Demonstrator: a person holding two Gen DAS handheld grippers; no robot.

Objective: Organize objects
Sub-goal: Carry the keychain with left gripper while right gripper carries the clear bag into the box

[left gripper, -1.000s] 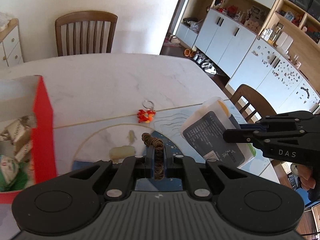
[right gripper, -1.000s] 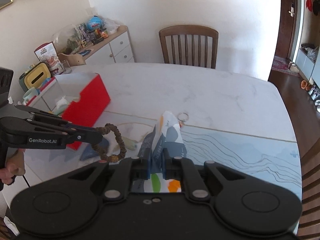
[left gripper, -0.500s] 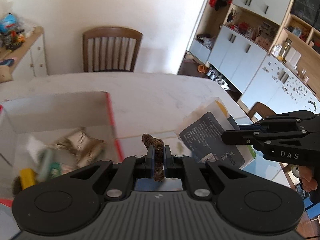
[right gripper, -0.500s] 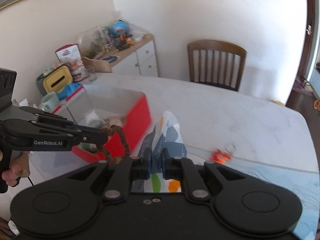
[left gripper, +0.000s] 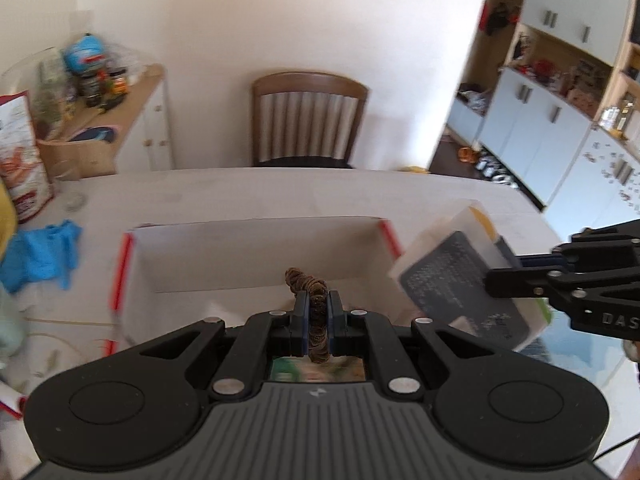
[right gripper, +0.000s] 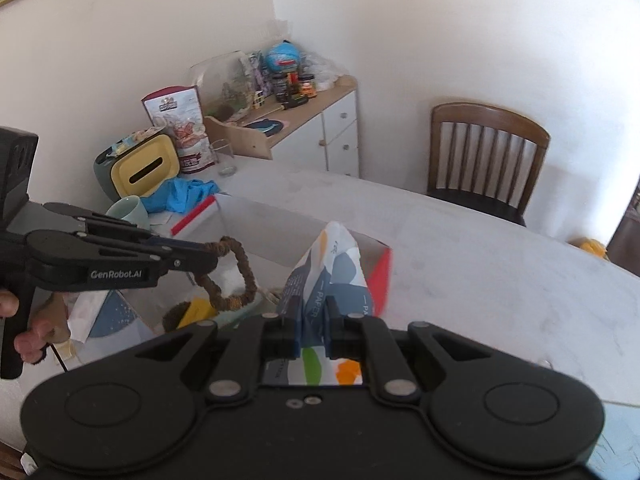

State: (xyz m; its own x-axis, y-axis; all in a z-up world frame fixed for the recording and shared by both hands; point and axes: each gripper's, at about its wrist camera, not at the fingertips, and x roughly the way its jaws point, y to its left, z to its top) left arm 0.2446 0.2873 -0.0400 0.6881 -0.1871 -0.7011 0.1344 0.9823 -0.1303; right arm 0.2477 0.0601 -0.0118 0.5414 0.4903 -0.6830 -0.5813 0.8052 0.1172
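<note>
My left gripper point(left gripper: 318, 312) clenched on a brown bead bracelet point(right gripper: 230, 276), my right gripper point(right gripper: 312, 322) grasping a tissue pack point(right gripper: 332, 264), both above the red-edged box point(left gripper: 256, 256) on the table point(left gripper: 280, 192)

Between the fingers point(left gripper: 301, 312) hangs a brown bracelet point(left gripper: 314, 320); beyond them, a red-edged white box point(left gripper: 256, 256); beside it, blue cloth point(left gripper: 40, 256).

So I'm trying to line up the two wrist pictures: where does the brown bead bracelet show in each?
Left wrist: the brown bead bracelet is at bottom centre, pinched in the left gripper, over the red box.
Right wrist: the bracelet hangs left of centre as a loop from that gripper.
Shared landmark: the wooden chair behind the table.
</note>
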